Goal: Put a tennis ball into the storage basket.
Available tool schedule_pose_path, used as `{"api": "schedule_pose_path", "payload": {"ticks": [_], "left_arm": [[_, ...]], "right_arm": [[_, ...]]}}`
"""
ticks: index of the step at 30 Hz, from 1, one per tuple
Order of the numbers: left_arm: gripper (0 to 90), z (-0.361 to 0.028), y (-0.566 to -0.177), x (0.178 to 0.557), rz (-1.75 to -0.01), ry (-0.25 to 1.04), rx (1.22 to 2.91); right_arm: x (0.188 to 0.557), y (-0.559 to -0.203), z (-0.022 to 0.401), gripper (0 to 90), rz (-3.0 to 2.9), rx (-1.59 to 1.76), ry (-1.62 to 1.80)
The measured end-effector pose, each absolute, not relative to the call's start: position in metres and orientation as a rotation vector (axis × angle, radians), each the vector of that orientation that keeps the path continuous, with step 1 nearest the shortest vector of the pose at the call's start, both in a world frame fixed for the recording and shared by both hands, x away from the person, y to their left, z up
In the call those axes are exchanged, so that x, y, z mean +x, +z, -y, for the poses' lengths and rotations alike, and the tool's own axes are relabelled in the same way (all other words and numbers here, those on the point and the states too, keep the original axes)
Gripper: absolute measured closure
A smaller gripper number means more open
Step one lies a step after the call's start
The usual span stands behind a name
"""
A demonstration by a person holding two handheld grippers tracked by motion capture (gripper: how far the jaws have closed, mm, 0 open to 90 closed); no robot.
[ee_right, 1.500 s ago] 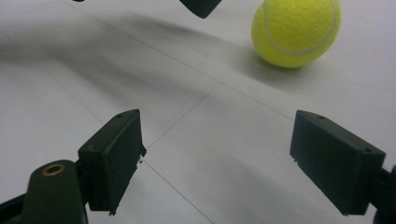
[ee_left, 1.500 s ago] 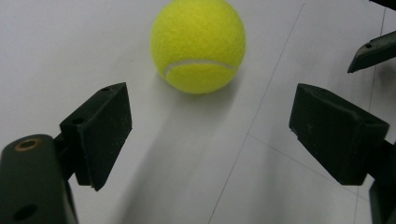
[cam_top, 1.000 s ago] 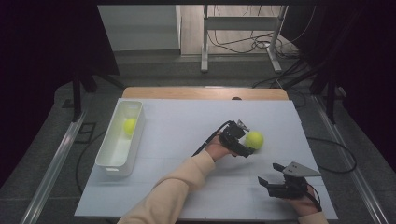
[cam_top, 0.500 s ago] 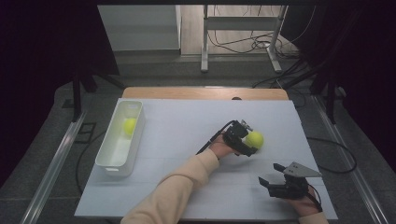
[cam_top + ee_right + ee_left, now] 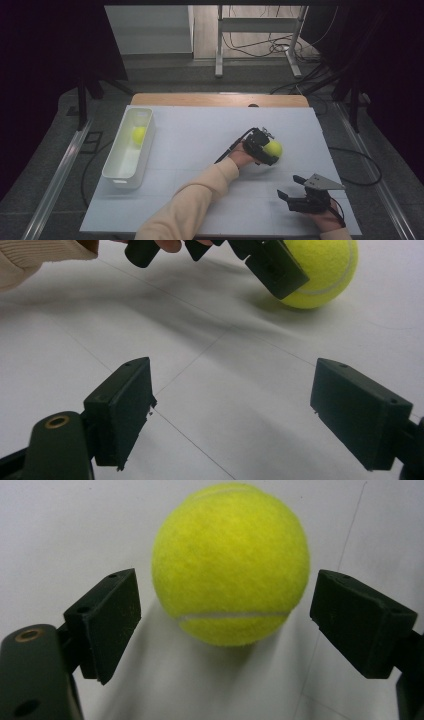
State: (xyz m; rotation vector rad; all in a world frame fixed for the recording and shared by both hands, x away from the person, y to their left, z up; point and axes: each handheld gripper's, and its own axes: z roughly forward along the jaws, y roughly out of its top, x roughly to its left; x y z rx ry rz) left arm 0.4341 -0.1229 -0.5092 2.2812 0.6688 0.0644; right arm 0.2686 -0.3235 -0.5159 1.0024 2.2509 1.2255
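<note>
A yellow tennis ball (image 5: pixel 274 148) rests on the white table top (image 5: pixel 200 130), right of the middle. My left gripper (image 5: pixel 265 150) reaches it from the left, open, with one jaw on each side of the ball. In the left gripper view the ball (image 5: pixel 230 562) sits just beyond and between the pads (image 5: pixel 107 620), and a thin gap shows on each side. My right gripper (image 5: pixel 290 186) hovers near the front right of the table, open and holding nothing. In the right gripper view its jaws (image 5: pixel 230 390) frame bare table, with the ball (image 5: pixel 325 270) and left gripper (image 5: pixel 272 265) beyond.
A long white tray (image 5: pixel 116 175) stands at the table's left side with a second tennis ball (image 5: pixel 138 135) in its far half. The left forearm in a cream sleeve (image 5: pixel 190 200) crosses the front of the table. Cables and stand legs lie on the floor behind.
My left gripper has edged right, bringing its jaws closer around the ball. The ball and the right gripper have stayed put.
</note>
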Motion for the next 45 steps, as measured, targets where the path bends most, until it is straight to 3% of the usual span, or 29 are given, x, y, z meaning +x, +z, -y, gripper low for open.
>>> {"api": "schedule_pose_path", "payload": {"ticks": [16, 22, 28, 45], "left_arm": [[13.4, 0.138, -0.513, 0.441, -0.683, 0.078, 2.279], [25.3, 0.139, -0.513, 0.443, -0.684, 0.062, 2.262], [25.8, 0.138, -0.51, 0.44, -0.664, 0.116, 2.285], [25.9, 0.117, -0.497, 0.43, -0.657, 0.09, 2.255]], "right_arm": [[0.268, -0.516, 0.324, 17.7, -2.253, 1.008, 1.226], [0.268, -0.516, 0.325, 17.7, -2.251, 1.012, 1.23], [0.268, -0.516, 0.325, 17.7, -2.249, 1.013, 1.228], [0.267, -0.516, 0.326, 17.7, -2.248, 1.012, 1.219]]}}
